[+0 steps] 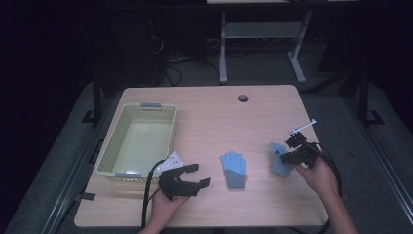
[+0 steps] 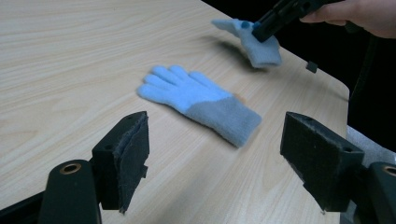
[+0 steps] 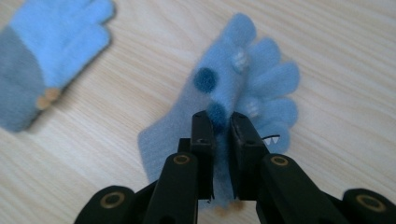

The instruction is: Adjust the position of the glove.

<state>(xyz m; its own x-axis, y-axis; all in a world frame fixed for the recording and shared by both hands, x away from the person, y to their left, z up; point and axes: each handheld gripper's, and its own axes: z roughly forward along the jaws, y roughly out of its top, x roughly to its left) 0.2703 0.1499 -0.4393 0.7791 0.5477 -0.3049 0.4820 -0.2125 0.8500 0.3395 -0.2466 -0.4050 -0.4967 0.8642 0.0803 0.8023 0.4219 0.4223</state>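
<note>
2 knit gloves on the table. My right gripper is pinched on the right glove, lifting it by a fold. Soft, light, limp; it droops, so I grip mid-palm. Flat glove lies mid-table; left gripper wide, empty.

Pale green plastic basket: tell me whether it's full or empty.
Empty. The pale green plastic basket shows only its bare floor in the high view; both blue knit gloves are outside it.
</note>
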